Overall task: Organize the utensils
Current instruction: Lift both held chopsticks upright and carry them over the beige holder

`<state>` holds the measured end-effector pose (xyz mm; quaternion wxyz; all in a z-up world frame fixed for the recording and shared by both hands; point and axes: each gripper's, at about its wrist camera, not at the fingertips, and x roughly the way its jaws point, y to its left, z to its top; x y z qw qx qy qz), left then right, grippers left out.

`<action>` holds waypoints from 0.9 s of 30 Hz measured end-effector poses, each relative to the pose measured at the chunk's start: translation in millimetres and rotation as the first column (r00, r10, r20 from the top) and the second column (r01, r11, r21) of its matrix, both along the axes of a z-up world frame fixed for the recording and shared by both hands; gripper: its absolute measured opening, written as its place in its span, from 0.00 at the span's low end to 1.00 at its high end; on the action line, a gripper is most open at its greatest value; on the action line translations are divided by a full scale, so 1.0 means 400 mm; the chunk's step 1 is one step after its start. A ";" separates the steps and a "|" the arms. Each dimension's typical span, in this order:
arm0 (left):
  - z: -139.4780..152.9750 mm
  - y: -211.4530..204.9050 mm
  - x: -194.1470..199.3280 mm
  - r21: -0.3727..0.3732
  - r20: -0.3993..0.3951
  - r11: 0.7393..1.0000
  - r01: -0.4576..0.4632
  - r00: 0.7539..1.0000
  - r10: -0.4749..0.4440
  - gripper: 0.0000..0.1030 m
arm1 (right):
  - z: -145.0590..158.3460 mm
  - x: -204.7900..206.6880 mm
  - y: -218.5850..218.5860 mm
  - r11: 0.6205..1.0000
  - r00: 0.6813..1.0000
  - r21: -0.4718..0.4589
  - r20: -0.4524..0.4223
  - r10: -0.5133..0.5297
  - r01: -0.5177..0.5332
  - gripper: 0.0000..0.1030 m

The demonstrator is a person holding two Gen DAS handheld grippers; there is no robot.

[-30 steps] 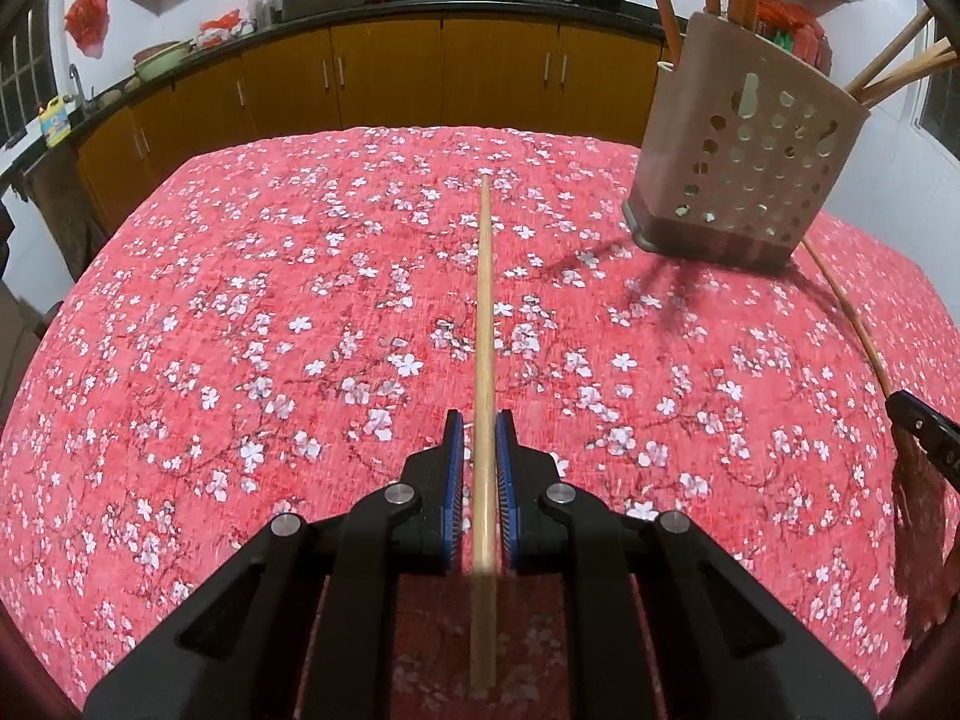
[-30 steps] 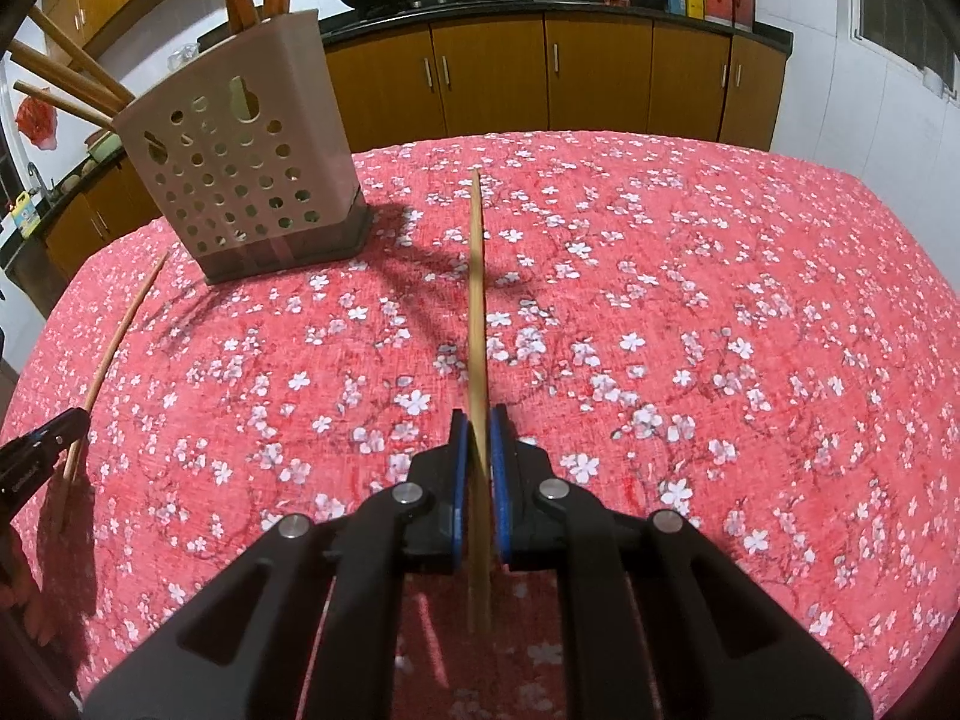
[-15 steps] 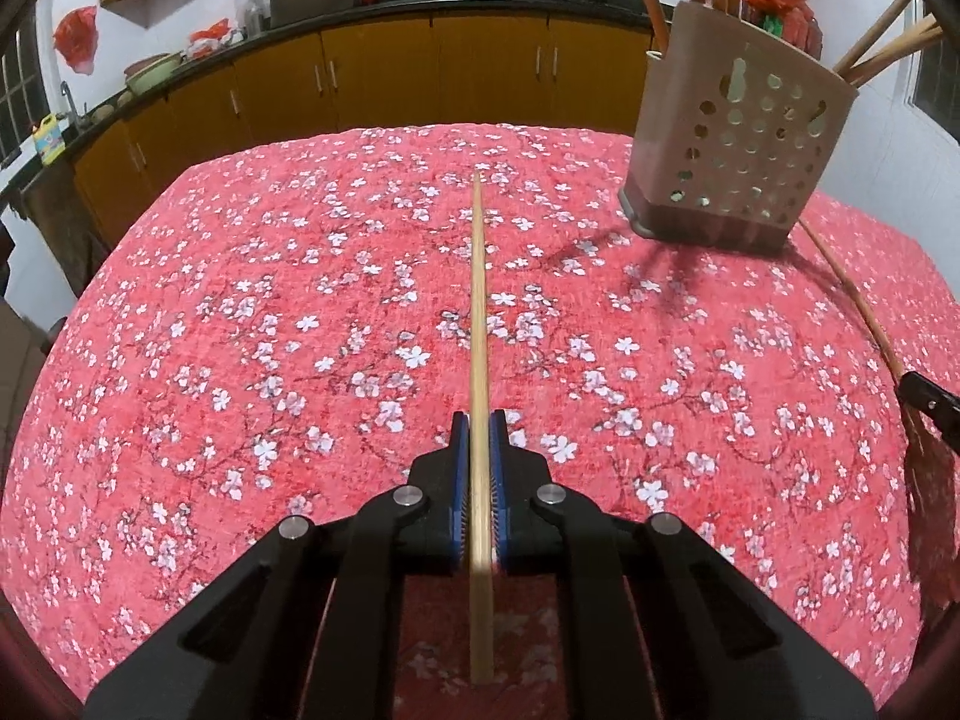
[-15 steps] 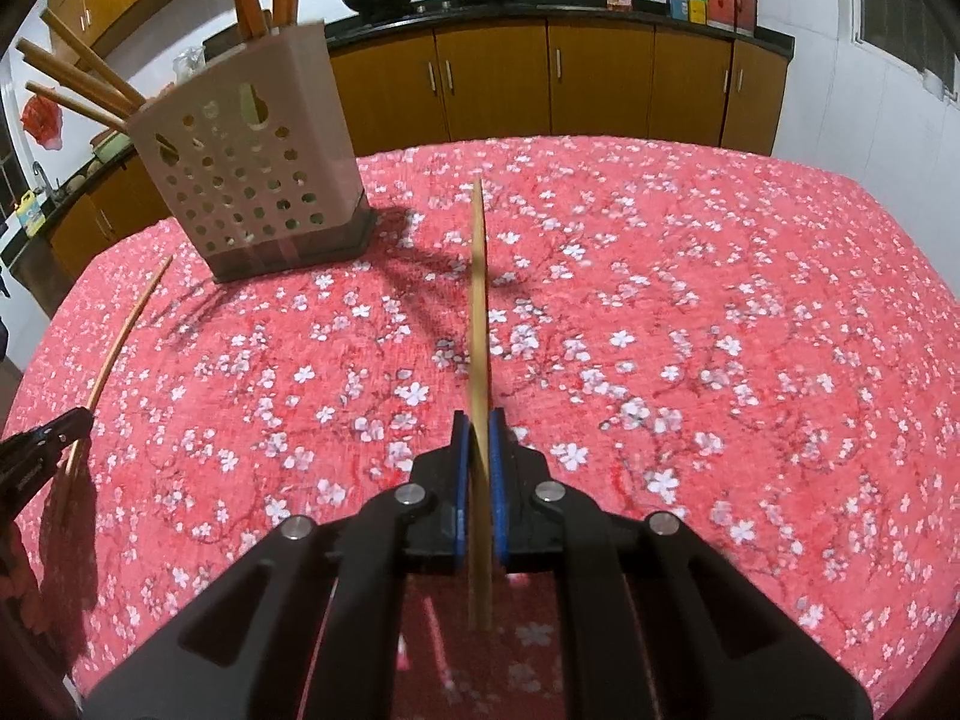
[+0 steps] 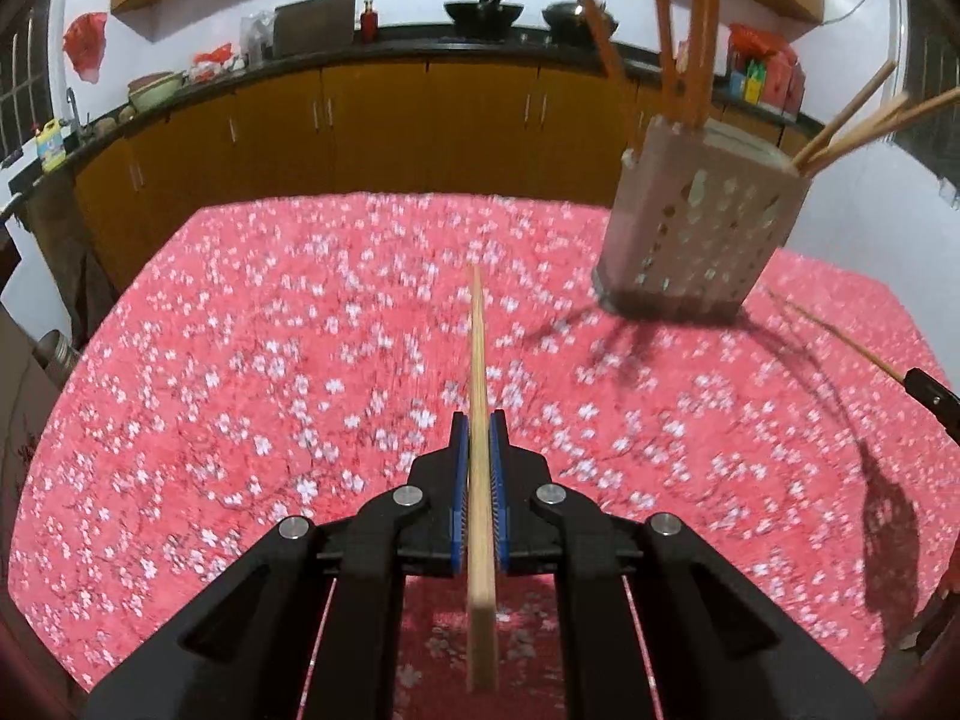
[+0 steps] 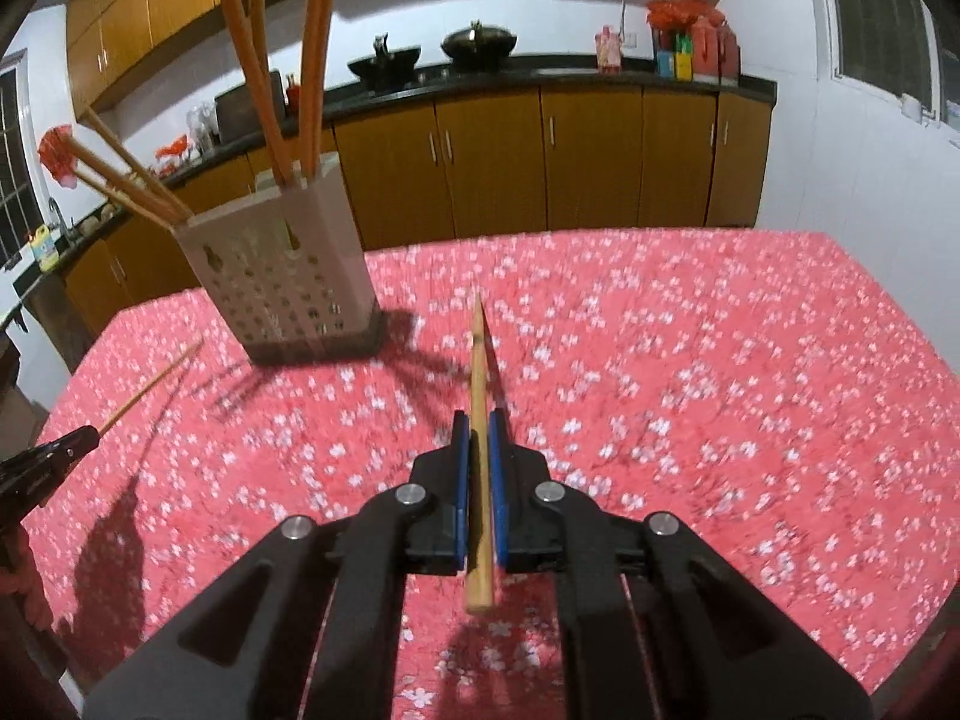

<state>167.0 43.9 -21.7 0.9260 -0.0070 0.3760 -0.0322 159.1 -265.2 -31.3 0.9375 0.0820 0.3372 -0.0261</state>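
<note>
The bench [image 5: 180, 396], covered in red flowered cloth, lies broad and bare on every side of the perforated utensil holder [image 5: 690, 234], which stands near the bench's far edge with chopsticks leaning out of it. The left tool [image 5: 479, 426] is clamped on a wooden chopstick [image 5: 477, 348], long axis running straight ahead and past the holder's left side, tip clear of the cloth. The right tool [image 6: 478, 426] grips a second chopstick [image 6: 477, 360] pointing forward to the holder's right, also raised.
</note>
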 end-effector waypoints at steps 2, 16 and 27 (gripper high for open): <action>0.022 -0.001 -0.004 -0.012 0.021 1.000 0.006 1.000 -0.006 0.07 | 0.025 -0.006 -0.006 1.000 1.000 0.005 0.028 -0.006 0.006 0.08; 0.147 -0.010 -0.039 -0.073 0.164 0.997 0.033 0.986 -0.021 0.07 | 0.135 -0.048 -0.027 0.999 0.986 0.021 0.163 -0.031 0.028 0.07; 0.191 -0.004 -0.051 -0.082 0.209 0.996 0.032 0.978 -0.014 0.07 | 0.195 -0.079 -0.022 0.999 0.970 0.019 0.241 -0.030 0.026 0.07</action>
